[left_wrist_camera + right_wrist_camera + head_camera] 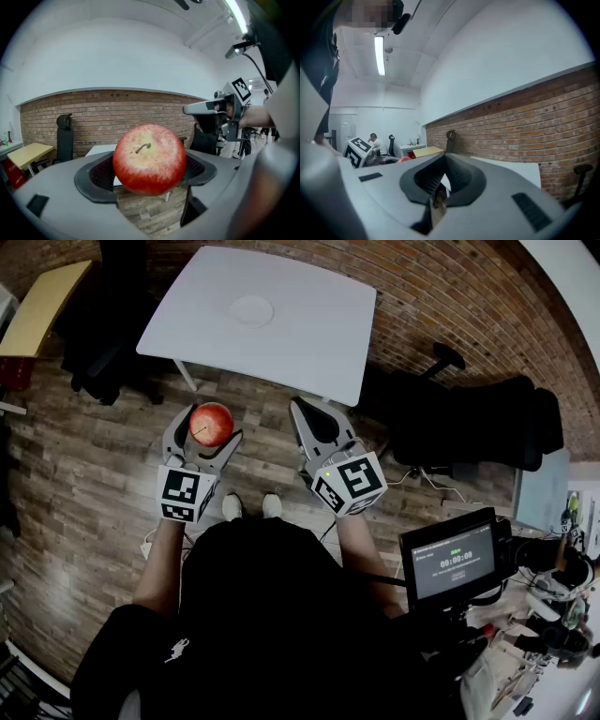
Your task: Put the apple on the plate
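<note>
A red apple [212, 424] with a short stem sits between the jaws of my left gripper [208, 430], which is shut on it over the wooden floor. In the left gripper view the apple [149, 157] fills the gap between the dark pads [99, 174]. A small white plate [252, 309] lies near the far side of the white table [309, 343], well ahead of both grippers. My right gripper [304, 411] is level beside the left one, just short of the table's near edge, jaws together and holding nothing [440, 185].
Black office chairs stand left [112, 315] and right [469, 423] of the table. A yellow desk [42, 306] is at far left, a monitor on a rig [455, 563] at lower right. A brick wall [103, 110] lies behind the table.
</note>
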The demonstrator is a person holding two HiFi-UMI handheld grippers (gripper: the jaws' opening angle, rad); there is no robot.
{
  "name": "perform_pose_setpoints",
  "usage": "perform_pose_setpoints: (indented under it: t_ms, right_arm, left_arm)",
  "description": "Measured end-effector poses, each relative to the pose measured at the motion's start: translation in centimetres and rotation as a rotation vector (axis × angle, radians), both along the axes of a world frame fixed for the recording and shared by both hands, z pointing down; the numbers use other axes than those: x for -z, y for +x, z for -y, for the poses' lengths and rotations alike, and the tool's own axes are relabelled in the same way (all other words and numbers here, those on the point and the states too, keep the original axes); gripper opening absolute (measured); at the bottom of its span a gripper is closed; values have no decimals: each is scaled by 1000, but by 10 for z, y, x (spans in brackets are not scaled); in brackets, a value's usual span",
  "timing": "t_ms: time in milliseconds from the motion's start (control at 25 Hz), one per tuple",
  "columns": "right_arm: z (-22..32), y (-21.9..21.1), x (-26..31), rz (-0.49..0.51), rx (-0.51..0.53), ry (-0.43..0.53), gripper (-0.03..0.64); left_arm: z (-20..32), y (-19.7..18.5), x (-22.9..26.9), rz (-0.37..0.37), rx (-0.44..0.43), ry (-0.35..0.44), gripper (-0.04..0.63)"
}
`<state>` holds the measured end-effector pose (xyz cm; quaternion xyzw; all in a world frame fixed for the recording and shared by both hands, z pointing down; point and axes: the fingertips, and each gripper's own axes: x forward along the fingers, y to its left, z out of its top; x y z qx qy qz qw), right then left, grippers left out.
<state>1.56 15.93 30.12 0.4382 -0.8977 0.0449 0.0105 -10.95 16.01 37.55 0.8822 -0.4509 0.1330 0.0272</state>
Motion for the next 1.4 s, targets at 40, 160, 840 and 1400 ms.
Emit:
perform_pose_setpoints:
  t_ms: [40, 160, 840, 1400]
  right_arm:
    - [-1, 1, 0, 0, 0, -3, 3]
    - [-4, 4, -2, 1, -3, -15, 3]
    - [-16, 16, -10, 61, 12, -43, 5]
    - [-21, 63, -19, 52, 54, -93, 5]
  left_arm:
    - [-1, 1, -1, 4, -2, -5, 420]
    - [-4, 4, -4, 16, -7, -18, 420]
    - [-11, 10, -5, 24, 1, -22, 420]
    - [-18, 58, -1, 42, 25, -37, 420]
